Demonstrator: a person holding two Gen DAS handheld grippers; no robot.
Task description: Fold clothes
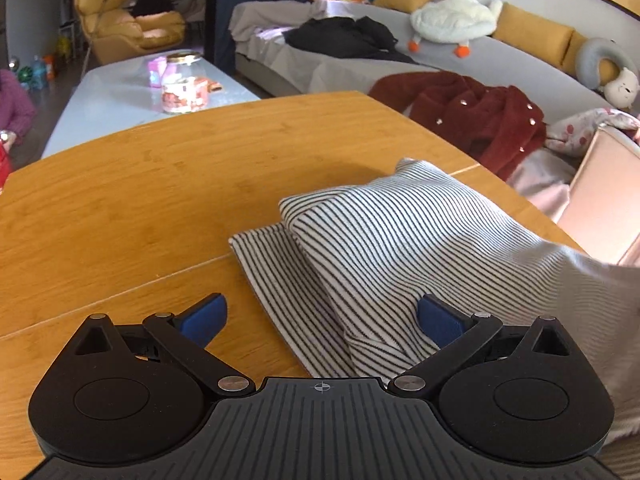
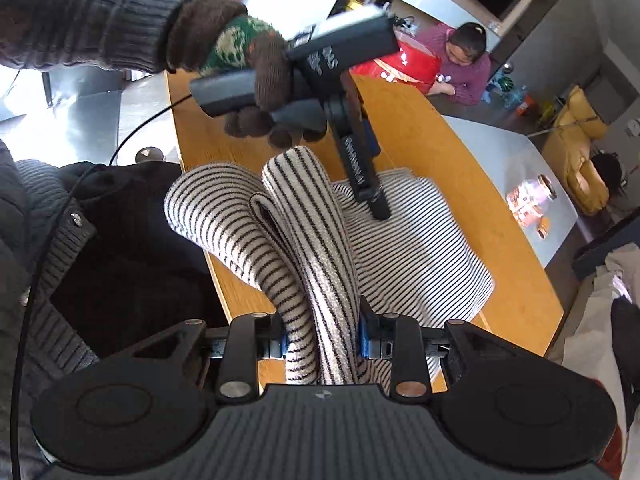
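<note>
While the wooden desk carries most of the striped garment, one part of that garment is lifted off it. On the desk the cloth already lies in layers: a flat striped panel sits lowest, and a thicker, doubled portion rests on top of it. From the right wrist view, a bunched roll of the same fabric rises from the desk toward the camera and hangs partly over the near edge.

The right gripper is clenched on this roll, with the cloth pressed between its blue pads. The left gripper is released; its jaws stand wide apart, one finger over bare wood and the other over the cloth, and nothing is between them. In the right wrist view it is held by a gloved hand, with its tip pointing down to the flat part of the garment.

I judge the fold is partly made: some layers are stacked, but the lifted part is not yet laid down flat, so the garment is not a finished neat packet.
</note>
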